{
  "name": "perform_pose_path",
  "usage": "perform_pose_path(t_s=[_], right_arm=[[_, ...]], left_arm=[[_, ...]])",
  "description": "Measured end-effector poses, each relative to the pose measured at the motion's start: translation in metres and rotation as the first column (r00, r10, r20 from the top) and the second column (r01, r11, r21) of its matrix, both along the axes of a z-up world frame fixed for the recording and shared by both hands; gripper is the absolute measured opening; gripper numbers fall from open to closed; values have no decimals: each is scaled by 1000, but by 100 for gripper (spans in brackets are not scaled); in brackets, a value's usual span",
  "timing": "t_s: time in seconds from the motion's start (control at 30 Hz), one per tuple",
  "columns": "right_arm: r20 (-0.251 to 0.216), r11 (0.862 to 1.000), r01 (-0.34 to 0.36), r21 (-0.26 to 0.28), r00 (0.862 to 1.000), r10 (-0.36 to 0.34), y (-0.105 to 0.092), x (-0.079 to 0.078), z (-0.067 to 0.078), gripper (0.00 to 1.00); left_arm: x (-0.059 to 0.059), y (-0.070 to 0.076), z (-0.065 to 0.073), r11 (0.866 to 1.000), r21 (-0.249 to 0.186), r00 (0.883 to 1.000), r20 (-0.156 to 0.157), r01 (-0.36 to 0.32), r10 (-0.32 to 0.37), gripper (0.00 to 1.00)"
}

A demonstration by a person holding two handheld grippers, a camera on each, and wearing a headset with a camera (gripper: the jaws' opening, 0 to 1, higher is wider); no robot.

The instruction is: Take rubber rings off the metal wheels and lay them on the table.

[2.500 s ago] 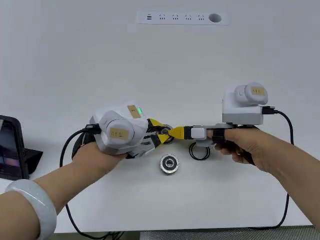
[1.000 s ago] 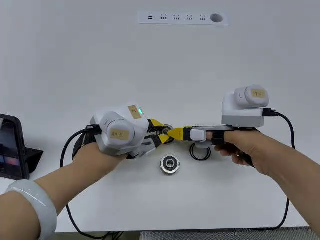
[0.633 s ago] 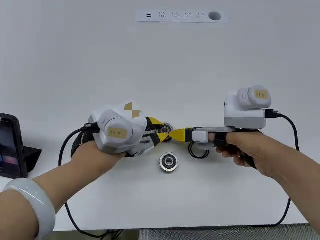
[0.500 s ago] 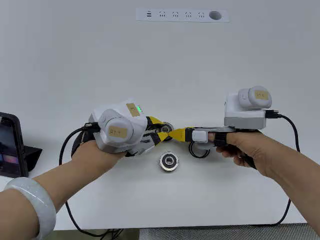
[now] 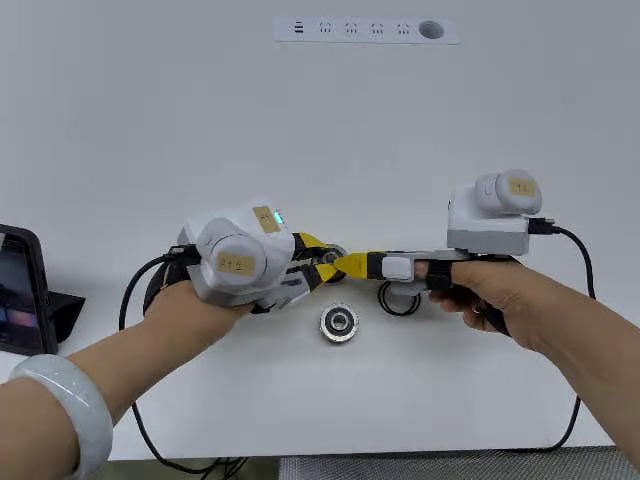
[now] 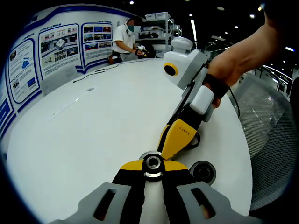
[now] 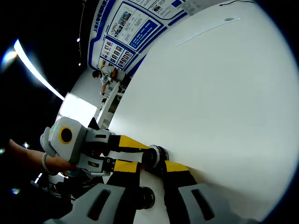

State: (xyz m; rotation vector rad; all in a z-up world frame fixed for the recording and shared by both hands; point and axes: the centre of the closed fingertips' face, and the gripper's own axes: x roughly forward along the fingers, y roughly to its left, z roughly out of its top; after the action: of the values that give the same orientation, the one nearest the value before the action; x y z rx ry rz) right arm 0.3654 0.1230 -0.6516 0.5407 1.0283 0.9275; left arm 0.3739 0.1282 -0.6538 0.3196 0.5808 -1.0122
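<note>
Left gripper [image 6: 153, 170]: clamped on small round silver metal wheel [image 6: 153, 162]. Right gripper [image 5: 346, 265]: yellow tips against same wheel, grip impossible to tell. Just under right gripper, loose black rubber rings [image 5: 398, 300]; beside them, second metal wheel [image 5: 338, 323].

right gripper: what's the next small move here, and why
Probably draw the right gripper back, away from the left gripper, to peel the rubber ring off: the left gripper clamps the metal wheel and the right one's tips sit at its rim. Whether they already pinch the ring is unclear.
</note>
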Motion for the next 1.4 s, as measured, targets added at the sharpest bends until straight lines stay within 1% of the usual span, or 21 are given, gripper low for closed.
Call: perform_pose_path(t_s=[0.1,0.3,0.43,0.7,0.73,0.83,0.9,0.97,1.03,1.1,1.17,1.4], right_arm=[[-14,1000,-4,7,1000,4,-1,-4,0,20],[-12,1000,2,9,1000,-2,-2,-6,0,19],[-12,1000,4,5,1000,-4,-5,-6,-1,13],[-25,999,26,-18,999,-27,-6,-3,-7,7],[-24,999,28,-26,999,-29,-7,-3,-8,5],[-21,999,28,-27,999,-29,-7,-3,-7,5],[-8,999,38,-35,999,-38,-8,0,-7,2],[-4,999,37,-34,999,-37,-7,0,-6,2],[12,999,28,-44,1000,-27,-7,0,-6,2],[10,999,31,-40,999,-30,-7,0,-6,2],[23,999,28,-44,999,-27,-7,1,-5,2],[33,999,22,-35,999,-21,-5,2,-3,2]], left_arm=[[0,0,0,1000,-1,1000,0,-1,1,13],[0,0,0,1000,-1,1000,0,-1,1,13],[0,0,-1,1000,0,1000,1,-1,1,13],[0,0,0,1000,1,1000,1,-1,1,13],[0,0,0,1000,1,1000,0,-1,1,13],[0,0,1,1000,1,1000,1,-1,1,13],[0,0,1,1000,0,1000,1,-2,2,13],[0,0,1,1000,1,1000,0,-2,2,13],[0,0,0,1000,1,1000,0,-2,2,13],[0,0,0,1000,1,1000,0,-2,2,13],[0,0,0,1000,1,1000,-1,-2,2,13],[0,0,0,1000,0,1000,0,-1,1,13]])
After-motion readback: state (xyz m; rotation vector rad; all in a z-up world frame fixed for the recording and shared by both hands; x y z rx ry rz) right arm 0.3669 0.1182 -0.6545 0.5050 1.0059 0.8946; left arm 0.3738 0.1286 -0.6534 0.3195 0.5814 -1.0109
